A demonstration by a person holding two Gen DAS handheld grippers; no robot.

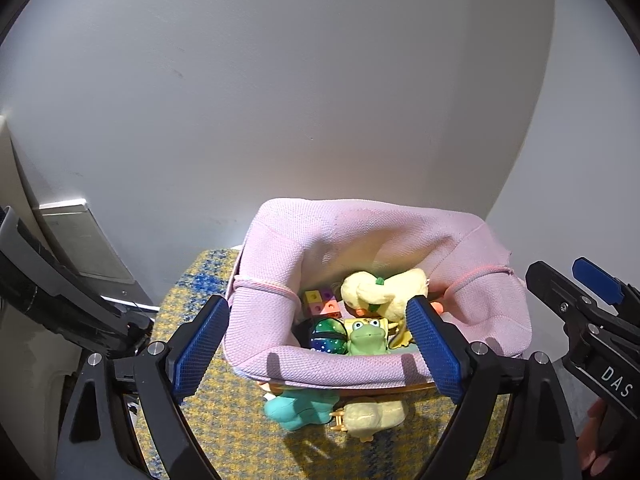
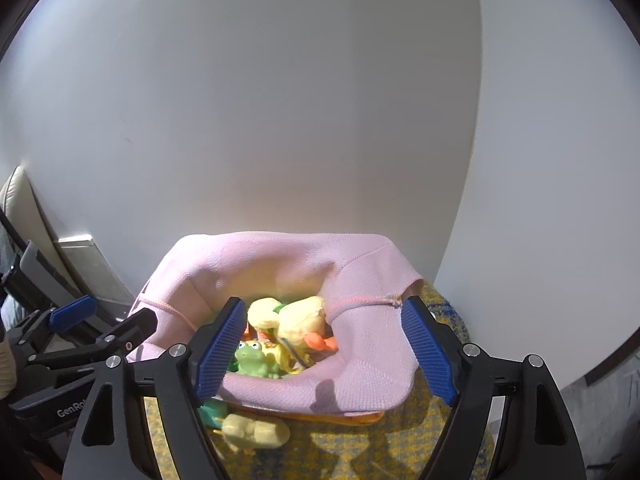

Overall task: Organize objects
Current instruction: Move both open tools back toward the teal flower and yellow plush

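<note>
A pink fabric basket (image 1: 256,332) (image 2: 360,372) stands on a yellow and blue woven cloth (image 1: 224,412). Inside it lie a yellow plush duck (image 1: 384,292) (image 2: 300,320), a green frog (image 1: 366,338) (image 2: 252,360), a coloured cube block (image 1: 320,302) and a dark spotted ball (image 1: 326,336). In front of the basket lie a teal toy (image 1: 300,406) and a second yellow plush duck (image 1: 372,414) (image 2: 254,432). My left gripper (image 1: 318,350) is open and empty over the basket's near rim. My right gripper (image 2: 324,354) is open and empty, also above the near rim.
A plain grey wall (image 1: 280,100) rises right behind the basket. A pale seat and metal panel (image 1: 76,240) stand at the left. The right gripper shows at the right edge of the left wrist view (image 1: 592,320); the left gripper shows at the left of the right wrist view (image 2: 92,340).
</note>
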